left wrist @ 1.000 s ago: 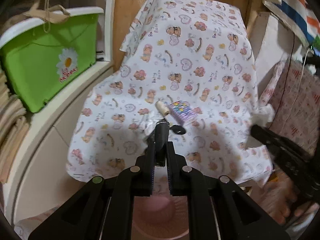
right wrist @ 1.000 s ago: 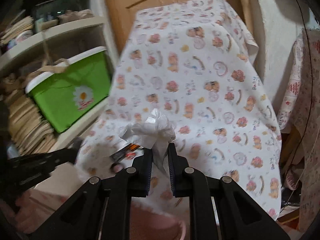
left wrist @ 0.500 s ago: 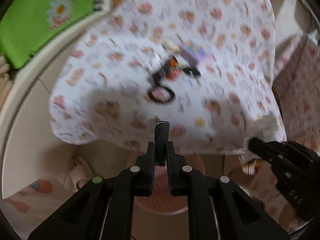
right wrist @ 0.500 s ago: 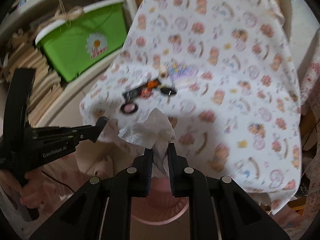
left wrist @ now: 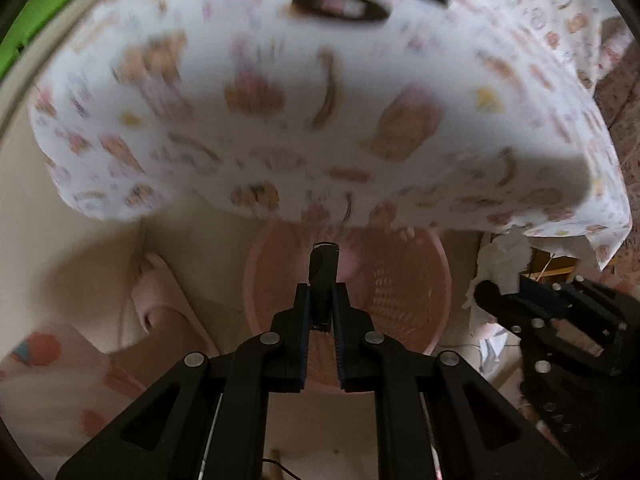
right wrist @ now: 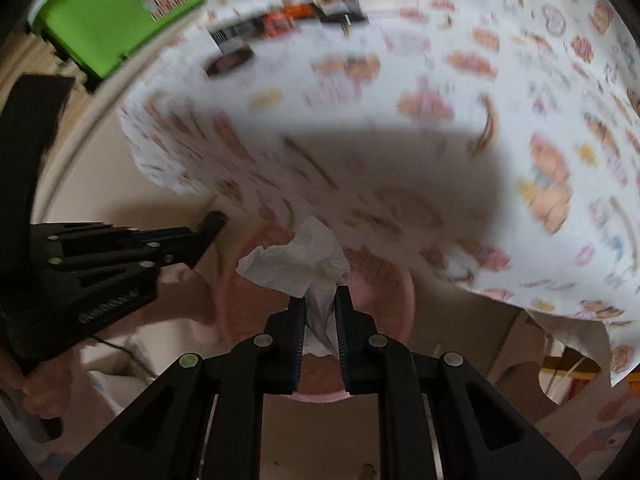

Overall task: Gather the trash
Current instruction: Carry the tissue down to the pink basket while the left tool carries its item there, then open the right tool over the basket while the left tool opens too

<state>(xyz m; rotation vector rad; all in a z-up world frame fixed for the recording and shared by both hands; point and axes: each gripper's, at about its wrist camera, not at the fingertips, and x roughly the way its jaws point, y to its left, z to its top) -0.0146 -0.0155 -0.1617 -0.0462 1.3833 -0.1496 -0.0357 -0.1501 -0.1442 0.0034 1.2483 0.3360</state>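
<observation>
A crumpled white tissue (right wrist: 298, 264) is clamped between the fingers of the right gripper (right wrist: 320, 308), its loose folds fanning out past the fingertips. It hangs above a round pink plastic basket (right wrist: 400, 320) that stands on the floor, partly under the near edge of the worktop. In the left wrist view, the left gripper (left wrist: 322, 304) has its fingers clenched on a small dark cylindrical object (left wrist: 323, 276), which points down over the same pink plastic basket (left wrist: 400, 288); the perforated basket wall shows behind it. The right gripper (left wrist: 504, 292) with the tissue (left wrist: 506, 256) appears at the right of that view. A white cloth printed with cartoon bears (left wrist: 280, 80) covers the worktop and drapes over its near edge. At the far side of the cloth lie several small blurred items (right wrist: 280, 24). A green plastic box with a daisy sticker (right wrist: 120, 12) sits far left.
</observation>
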